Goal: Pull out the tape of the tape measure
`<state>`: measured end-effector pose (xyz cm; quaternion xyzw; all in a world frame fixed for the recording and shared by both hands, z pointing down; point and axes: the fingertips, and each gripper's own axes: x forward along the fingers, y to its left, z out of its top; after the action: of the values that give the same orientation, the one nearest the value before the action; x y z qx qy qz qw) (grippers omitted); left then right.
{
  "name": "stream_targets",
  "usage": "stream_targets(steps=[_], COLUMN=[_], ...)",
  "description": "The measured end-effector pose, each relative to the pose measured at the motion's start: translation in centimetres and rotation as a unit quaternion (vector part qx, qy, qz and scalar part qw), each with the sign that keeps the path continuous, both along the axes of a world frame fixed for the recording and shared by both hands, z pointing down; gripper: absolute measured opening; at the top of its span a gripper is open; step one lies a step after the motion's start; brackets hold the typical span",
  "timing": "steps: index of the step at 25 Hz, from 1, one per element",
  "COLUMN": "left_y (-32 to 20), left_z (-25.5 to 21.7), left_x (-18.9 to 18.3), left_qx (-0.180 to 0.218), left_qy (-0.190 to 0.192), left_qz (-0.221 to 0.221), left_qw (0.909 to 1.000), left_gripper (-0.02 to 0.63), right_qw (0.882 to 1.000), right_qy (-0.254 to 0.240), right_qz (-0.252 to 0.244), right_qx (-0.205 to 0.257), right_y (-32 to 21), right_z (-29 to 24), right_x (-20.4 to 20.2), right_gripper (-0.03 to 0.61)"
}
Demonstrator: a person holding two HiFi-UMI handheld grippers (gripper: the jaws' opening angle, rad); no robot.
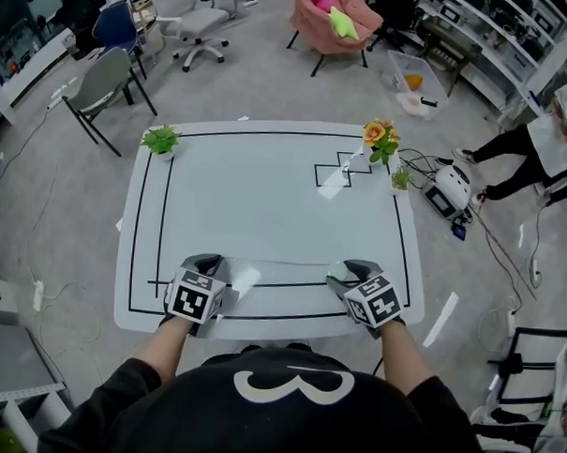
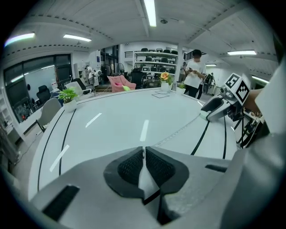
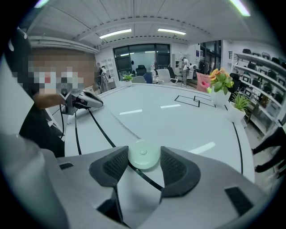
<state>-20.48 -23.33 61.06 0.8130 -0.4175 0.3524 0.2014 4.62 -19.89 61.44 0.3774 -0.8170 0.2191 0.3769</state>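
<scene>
Right gripper [image 1: 349,271] clamps the one round tape measure [image 3: 144,156] by the table's [image 1: 266,192] near edge, and left gripper [image 2: 144,154] is closed on the tip of its single tape [image 2: 178,130], stretched between the two grippers, so pulling looks under way and next needs a steady parting along that edge, clear of three potted plants [image 1: 161,140] on the table's far side.

No readable text or numbers anywhere

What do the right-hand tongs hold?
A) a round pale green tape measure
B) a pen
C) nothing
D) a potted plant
A: the right tongs pinch the round pale green tape measure, its tape stretched to the left tongs.
</scene>
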Motion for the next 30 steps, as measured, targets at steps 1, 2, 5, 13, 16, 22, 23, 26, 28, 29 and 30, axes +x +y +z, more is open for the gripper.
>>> stream_targets(steps=[1,2,5,13,16,22,23,26,28,29,30], left_y=[0.0,0.0,-0.1,-0.3,-0.4,0.1,0.4,1.6,2.7,3.2,3.7], left_z=[0.1,0.2,0.0,-1.6,-3.2,-9.4,-10.7,-15.1,-17.9,-19.1,-20.2], left_x=[0.0,0.0,0.1,-1.5,-1.7,0.1,0.7,2.2,3.0,3.4,3.7], left_qx=[-0.002,-0.004,-0.008,-0.012,-0.013,0.017,0.025,0.049,0.068,0.075,0.081], left_qy=[-0.002,-0.002,0.010,0.045,0.082,0.183,0.202,0.260,0.289,0.302,0.314], left_qz=[0.003,0.005,0.010,0.014,0.012,0.043,0.056,0.098,0.125,0.135,0.142], left_qw=[1.0000,1.0000,0.9999,0.9988,0.9965,0.9820,0.9774,0.9595,0.9467,0.9408,0.9354], left_gripper=[0.014,0.019,0.073,0.173,0.178,0.175,0.166,0.136,0.056,0.020,0.014], right_qw=[1.000,1.000,1.000,0.996,0.990,0.969,0.965,0.951,0.947,0.946,0.945], right_qy=[0.000,0.000,0.001,-0.046,-0.087,-0.193,-0.208,-0.249,-0.256,-0.256,-0.256], right_qz=[0.000,-0.001,-0.001,0.072,0.099,0.110,0.106,0.095,0.086,0.082,0.079], right_qx=[-0.003,-0.006,-0.006,0.028,0.054,0.111,0.122,0.155,0.175,0.182,0.187], right_y=[0.1,0.1,0.2,0.1,0.2,1.1,1.5,2.9,3.8,4.2,4.6], right_z=[0.0,0.0,-0.1,-2.7,-5.3,-12.2,-13.4,-17.1,-18.9,-19.6,-20.3], right_x=[-0.1,-0.3,-0.4,0.6,0.0,-3.7,-4.5,-6.5,-7.3,-7.6,-7.7], right_gripper=[0.224,0.224,0.225,0.227,0.227,0.218,0.200,0.101,0.014,0.005,0.003])
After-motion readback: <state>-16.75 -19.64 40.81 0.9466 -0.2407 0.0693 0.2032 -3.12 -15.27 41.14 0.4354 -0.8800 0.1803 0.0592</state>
